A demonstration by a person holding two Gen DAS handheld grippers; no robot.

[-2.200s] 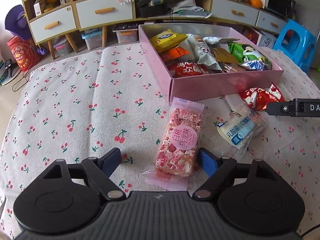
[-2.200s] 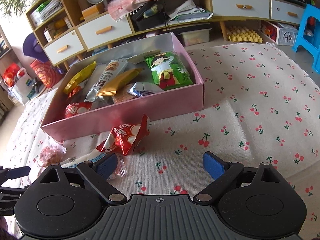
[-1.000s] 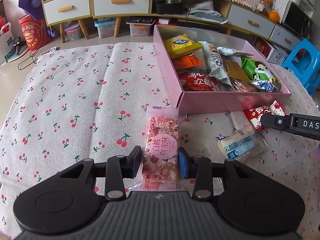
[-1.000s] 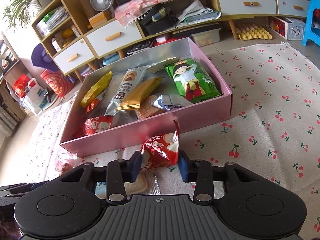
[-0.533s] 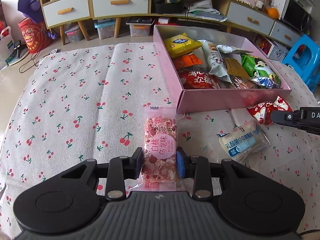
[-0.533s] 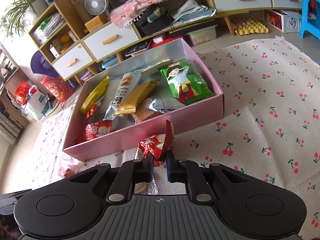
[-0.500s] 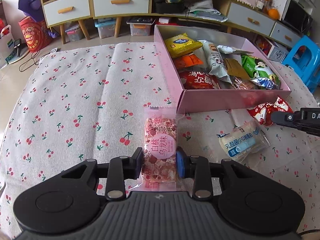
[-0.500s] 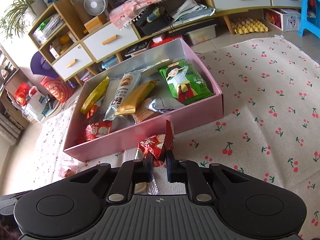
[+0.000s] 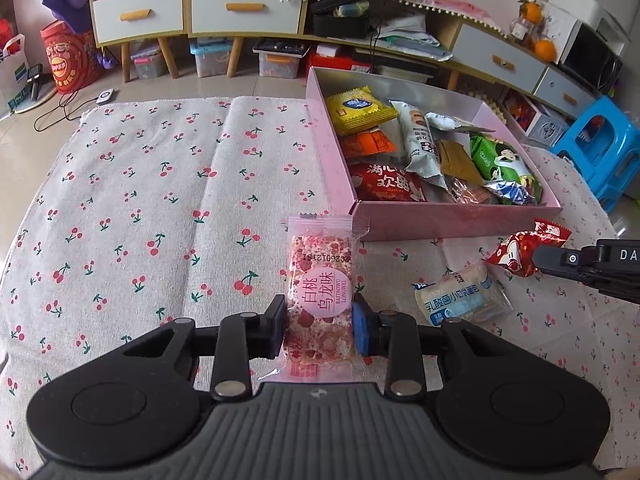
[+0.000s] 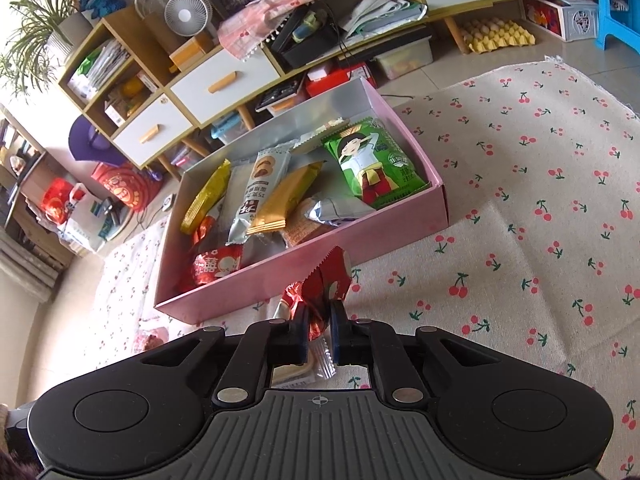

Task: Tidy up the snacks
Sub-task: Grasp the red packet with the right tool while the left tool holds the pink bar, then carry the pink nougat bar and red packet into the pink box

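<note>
A pink snack bar (image 9: 320, 280) in a clear wrapper sits between the pads of my left gripper (image 9: 320, 330), which is shut on it just in front of the pink box (image 9: 448, 220). My right gripper (image 10: 319, 330) is shut on a red candy packet (image 10: 326, 280), held up before the near wall of the pink box (image 10: 280, 276). In the left wrist view that red candy packet (image 9: 520, 250) shows at the right, pinched by the right gripper's black finger (image 9: 560, 258). A white yoghurt-snack packet (image 9: 460, 302) lies on the cloth between the two grippers.
The box holds several snack packets, among them a green one (image 10: 376, 168), a yellow one (image 9: 360, 110) and a red one (image 9: 386, 182). A cherry-print cloth (image 9: 140, 200) covers the table. Cabinets with drawers (image 9: 240, 4) and a blue stool (image 9: 600, 152) stand behind.
Both grippers have closed on their snacks: the left on the pink bar, the right on the red packet, which it has lifted and tilted upright. In the last half second little has moved.
</note>
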